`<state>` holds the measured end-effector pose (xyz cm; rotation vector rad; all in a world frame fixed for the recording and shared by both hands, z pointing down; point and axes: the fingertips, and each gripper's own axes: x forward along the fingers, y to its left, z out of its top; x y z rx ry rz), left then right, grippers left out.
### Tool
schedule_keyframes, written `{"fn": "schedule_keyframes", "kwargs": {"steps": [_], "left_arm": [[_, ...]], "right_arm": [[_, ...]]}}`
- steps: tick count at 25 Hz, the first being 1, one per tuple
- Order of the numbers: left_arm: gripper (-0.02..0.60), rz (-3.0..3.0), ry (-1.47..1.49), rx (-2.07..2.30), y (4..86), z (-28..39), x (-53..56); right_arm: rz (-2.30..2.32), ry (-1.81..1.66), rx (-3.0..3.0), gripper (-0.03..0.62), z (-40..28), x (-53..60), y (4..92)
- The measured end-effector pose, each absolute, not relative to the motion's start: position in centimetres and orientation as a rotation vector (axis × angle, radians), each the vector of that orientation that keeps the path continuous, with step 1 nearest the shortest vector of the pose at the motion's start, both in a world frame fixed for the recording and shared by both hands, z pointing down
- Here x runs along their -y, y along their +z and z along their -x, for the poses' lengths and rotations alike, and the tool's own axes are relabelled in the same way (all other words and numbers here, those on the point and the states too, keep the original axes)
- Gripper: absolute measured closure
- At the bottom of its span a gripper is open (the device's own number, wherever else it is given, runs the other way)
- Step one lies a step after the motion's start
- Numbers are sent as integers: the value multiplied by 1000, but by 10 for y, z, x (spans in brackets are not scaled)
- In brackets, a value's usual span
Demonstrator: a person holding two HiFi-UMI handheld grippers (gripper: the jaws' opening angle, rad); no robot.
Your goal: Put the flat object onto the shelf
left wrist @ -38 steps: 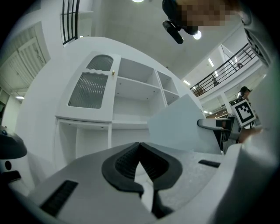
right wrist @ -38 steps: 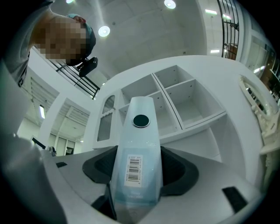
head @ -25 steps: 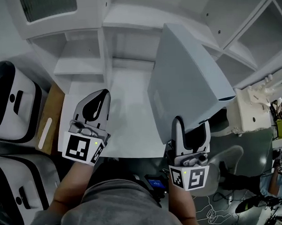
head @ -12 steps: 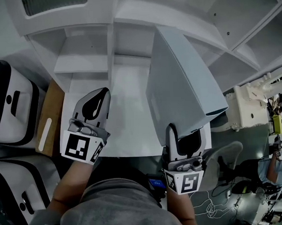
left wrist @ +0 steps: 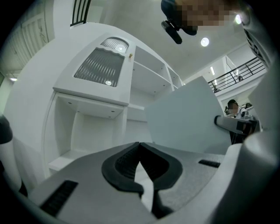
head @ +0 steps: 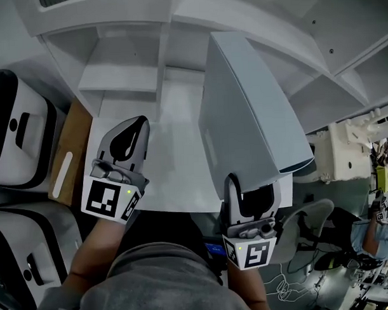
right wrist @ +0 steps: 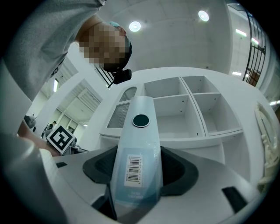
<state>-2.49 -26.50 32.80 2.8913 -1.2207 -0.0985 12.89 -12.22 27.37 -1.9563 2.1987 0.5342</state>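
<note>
The right gripper point(head: 251, 195) is pinching the near bottom edge of the flat pale-blue box point(head: 243, 117) — its barcode label sitting between the jaws — and is moving closer to the shelf unit point(head: 124, 77) than a second ago. The box is tilting steeper, its top leaning toward the shelf unit's open bays but not yet inside one. The left gripper point(head: 134, 129) is hovering before the shelf unit, jaws pressed together on nothing — placing is likely falling to the right alone

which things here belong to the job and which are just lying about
Job: flat box, clamped in the right gripper; white shelf unit.

Lying about: wooden board; black-and-white cases at left; pale machine at right; left gripper, shut and empty.
</note>
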Motion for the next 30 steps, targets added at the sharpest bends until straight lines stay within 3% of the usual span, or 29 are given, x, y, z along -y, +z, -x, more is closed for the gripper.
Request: {"fn": "schedule_keyframes", "kwargs": {"steps": [20,30], "left_arm": [[575,-2819,-41,1455,320,-21,273],[575,-2790,-6,1494,327,-20,289]], "right_arm": [[1796,237,-2317,292,-203,171,297],[1755,177,-2343,292,-196,211,303]]}}
